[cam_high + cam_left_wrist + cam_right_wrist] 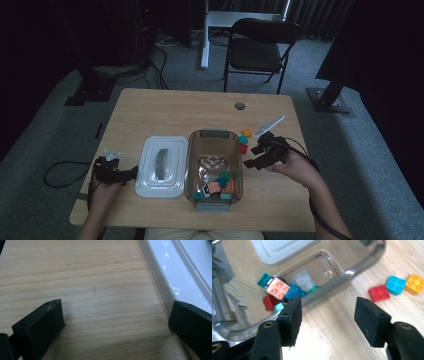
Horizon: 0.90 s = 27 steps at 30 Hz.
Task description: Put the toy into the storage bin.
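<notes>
A clear plastic box (215, 137) stands mid-table with several coloured bricks (218, 186) piled at its near end. In the right gripper view a pink brick (278, 287) tops that pile behind the box's rim (352, 275). Just right of the box lie a red brick (379, 293), a blue brick (395, 285) and an orange brick (415, 283). My right gripper (328, 317) hovers open over bare wood beside the box, nothing between its jaws. My left gripper (116, 322) rests open on the table next to the white lid (180, 272).
The white lid (161, 167) lies flat left of the box. A small white tool (269, 125) sits behind the loose bricks. A cable hole (240, 106) marks the far table edge. A folding chair (257, 47) stands beyond the table.
</notes>
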Each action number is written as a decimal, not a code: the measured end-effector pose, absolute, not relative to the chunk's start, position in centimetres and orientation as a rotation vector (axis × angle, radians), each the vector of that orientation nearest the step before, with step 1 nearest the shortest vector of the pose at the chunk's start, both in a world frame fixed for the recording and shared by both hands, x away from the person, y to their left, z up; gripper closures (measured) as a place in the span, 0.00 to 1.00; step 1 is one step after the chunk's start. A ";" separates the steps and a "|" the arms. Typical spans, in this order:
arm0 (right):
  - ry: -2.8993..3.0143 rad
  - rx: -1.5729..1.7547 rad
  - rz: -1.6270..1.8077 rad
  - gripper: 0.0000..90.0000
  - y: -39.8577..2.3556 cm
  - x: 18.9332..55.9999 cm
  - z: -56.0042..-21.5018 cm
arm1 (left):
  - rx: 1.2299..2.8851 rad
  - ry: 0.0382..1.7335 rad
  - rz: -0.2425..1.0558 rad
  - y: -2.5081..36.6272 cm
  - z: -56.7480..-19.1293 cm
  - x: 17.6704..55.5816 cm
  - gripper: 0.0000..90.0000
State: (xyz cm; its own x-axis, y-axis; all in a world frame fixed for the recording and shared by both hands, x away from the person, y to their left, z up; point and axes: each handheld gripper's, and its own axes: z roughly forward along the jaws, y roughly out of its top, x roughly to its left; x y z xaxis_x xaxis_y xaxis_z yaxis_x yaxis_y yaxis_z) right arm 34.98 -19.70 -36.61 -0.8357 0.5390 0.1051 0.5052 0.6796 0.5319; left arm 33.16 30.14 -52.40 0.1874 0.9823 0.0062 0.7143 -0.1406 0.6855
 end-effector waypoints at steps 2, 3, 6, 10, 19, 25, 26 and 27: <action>2.808 0.914 0.860 0.41 -20.3 35.5 -37.0 | 1.919 1.584 0.636 30.1 -52.4 33.2 0.01; 2.798 0.933 0.853 0.40 -20.6 35.8 -37.2 | 1.920 1.583 0.637 30.1 -52.4 33.2 0.01; 2.770 0.980 0.842 0.40 -21.1 36.4 -37.7 | 1.920 1.583 0.638 30.1 -52.4 33.2 0.01; 2.733 1.065 0.848 0.34 -22.1 37.6 -38.6 | 1.920 1.583 0.638 30.1 -52.4 33.2 0.01; 2.664 1.229 0.877 0.33 -23.7 41.1 -41.4 | 1.922 1.583 0.637 30.1 -52.4 33.2 0.01; 2.615 1.338 0.869 0.35 -23.8 43.7 -42.7 | 1.923 1.584 0.637 30.1 -52.4 33.1 0.01; 2.605 1.357 0.865 0.35 -23.8 44.1 -42.9 | 1.923 1.584 0.637 30.1 -52.4 33.2 0.01; 2.598 1.367 0.857 0.35 -23.7 44.6 -43.0 | 1.923 1.584 0.637 30.1 -52.4 33.1 0.01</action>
State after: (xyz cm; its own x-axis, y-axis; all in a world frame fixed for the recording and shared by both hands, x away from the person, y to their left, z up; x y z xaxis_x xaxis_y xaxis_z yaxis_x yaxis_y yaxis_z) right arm 44.59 -23.75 -43.05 -0.5975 0.7815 0.1796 0.7350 0.4441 0.5124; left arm 33.15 30.14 -52.39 0.1879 0.9822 0.0090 0.7149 -0.1430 0.6844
